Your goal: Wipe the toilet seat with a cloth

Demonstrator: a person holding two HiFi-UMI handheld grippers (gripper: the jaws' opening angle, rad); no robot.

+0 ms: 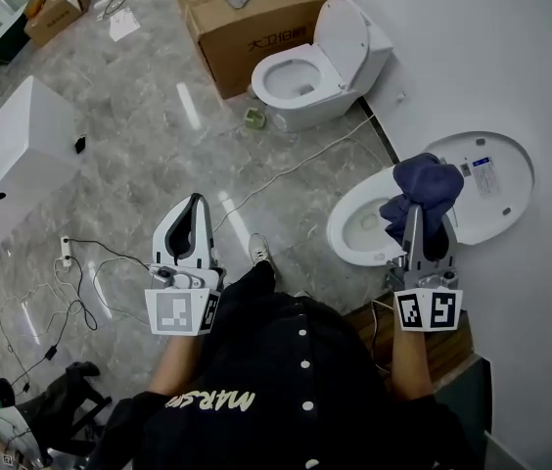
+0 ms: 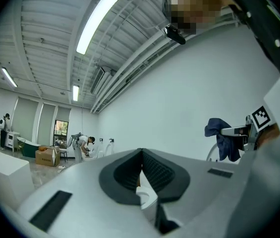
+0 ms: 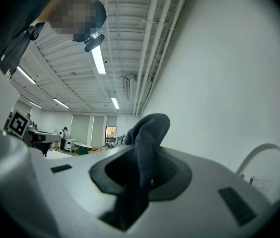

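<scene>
A white toilet (image 1: 351, 231) stands against the wall at my right, its lid (image 1: 491, 179) raised. My right gripper (image 1: 416, 215) hangs over the bowl's near edge, shut on a dark blue cloth (image 1: 421, 186) that bunches up above its tips. The right gripper view has the cloth (image 3: 146, 138) pinched between the jaws and draped down over them, with the lid (image 3: 266, 165) at the right. My left gripper (image 1: 196, 204) hovers over the floor left of the toilet, shut and with nothing in it. In the left gripper view the jaws (image 2: 141, 155) meet, and the cloth (image 2: 224, 138) shows far right.
A second toilet (image 1: 305, 76) sits farther off beside a large cardboard box (image 1: 247, 23). A white cabinet (image 1: 17, 155) stands at the left. Cables (image 1: 80, 272) and a power strip lie on the marble floor. A person (image 2: 83, 145) bends over far off in the hall.
</scene>
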